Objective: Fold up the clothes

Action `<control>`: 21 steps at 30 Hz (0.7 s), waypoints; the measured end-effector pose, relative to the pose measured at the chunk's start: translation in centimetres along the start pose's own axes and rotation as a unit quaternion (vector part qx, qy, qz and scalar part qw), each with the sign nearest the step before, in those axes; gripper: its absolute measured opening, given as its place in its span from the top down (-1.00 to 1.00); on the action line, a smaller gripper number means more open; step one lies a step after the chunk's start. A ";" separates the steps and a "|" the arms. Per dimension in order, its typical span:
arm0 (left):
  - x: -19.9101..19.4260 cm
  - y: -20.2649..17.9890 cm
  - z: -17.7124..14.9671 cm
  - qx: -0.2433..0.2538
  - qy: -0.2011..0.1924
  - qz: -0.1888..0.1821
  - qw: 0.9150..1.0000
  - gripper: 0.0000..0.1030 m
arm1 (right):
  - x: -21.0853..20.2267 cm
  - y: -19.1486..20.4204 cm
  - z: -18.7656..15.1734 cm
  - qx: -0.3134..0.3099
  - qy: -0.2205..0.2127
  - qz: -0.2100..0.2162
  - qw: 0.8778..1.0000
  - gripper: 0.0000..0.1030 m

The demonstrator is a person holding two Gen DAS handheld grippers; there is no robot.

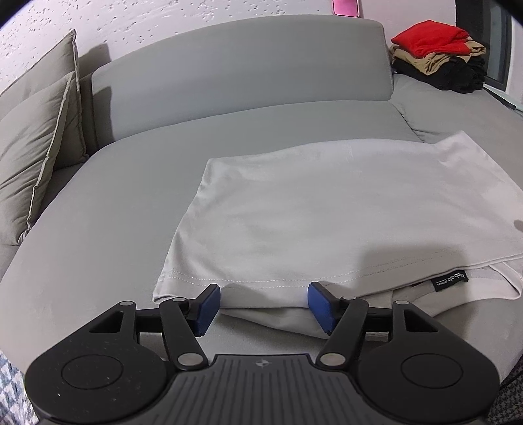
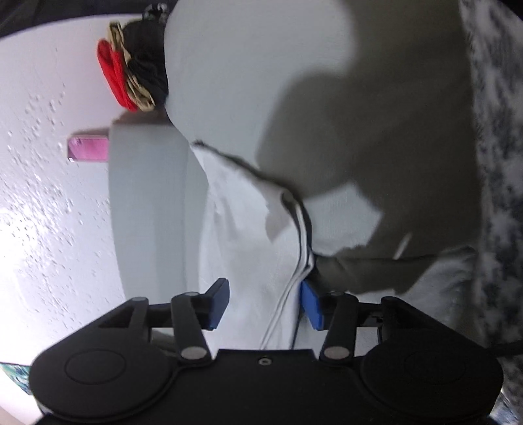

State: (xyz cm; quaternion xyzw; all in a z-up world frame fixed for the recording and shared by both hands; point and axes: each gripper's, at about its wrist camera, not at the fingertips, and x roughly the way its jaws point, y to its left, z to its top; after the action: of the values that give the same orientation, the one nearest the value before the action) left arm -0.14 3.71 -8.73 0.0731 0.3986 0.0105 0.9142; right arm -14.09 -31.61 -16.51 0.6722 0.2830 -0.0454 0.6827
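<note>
Right, left wrist view first: the left gripper (image 1: 263, 305) sits low at the near edge of the white T-shirt (image 1: 327, 209), jaws spread wide, nothing pinched between them. Its blue pads (image 1: 209, 305) frame the stitched hem (image 1: 248, 279), which lies just ahead of the tips, one pad to either side of a small bump in the fabric. The shirt lies folded over itself on the grey sofa seat (image 1: 108, 209), top layer smooth, a lower layer peeking out along the near edge. A black label (image 1: 450, 280) shows at the shirt's right side. Two grey cushions (image 1: 36, 130) lean at the far left, the sofa backrest (image 1: 242, 68) runs across behind, and a stack of folded clothes (image 1: 438, 55), red on top, tan and black under it, sits at the far right. A pink object (image 1: 346, 7) shows on the wall above the backrest.

Over to the right wrist view, rolled on its side and blurred: the right gripper (image 2: 264, 304) is likewise spread apart, with white T-shirt (image 2: 248, 229) fabric running between the pads; the right-hand pad (image 2: 312, 305) lies against a layered edge of the cloth, but the jaws are not closed on it. The gripper's dark shadow falls over the seat beyond. The folded stack (image 2: 130, 75) sits top left and the pink object (image 2: 87, 149) beside the backrest.
</note>
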 end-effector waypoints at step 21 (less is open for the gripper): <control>-0.1 0.2 0.4 -0.001 0.002 -0.005 1.000 -0.21 | 2.4 0.9 0.6 -0.024 -0.021 0.035 0.999 0.16</control>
State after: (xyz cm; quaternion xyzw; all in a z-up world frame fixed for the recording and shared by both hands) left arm 0.07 3.85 -8.39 0.0706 0.4003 0.0066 0.9136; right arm -11.50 -31.38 -16.80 0.6641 0.2460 -0.0287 0.7054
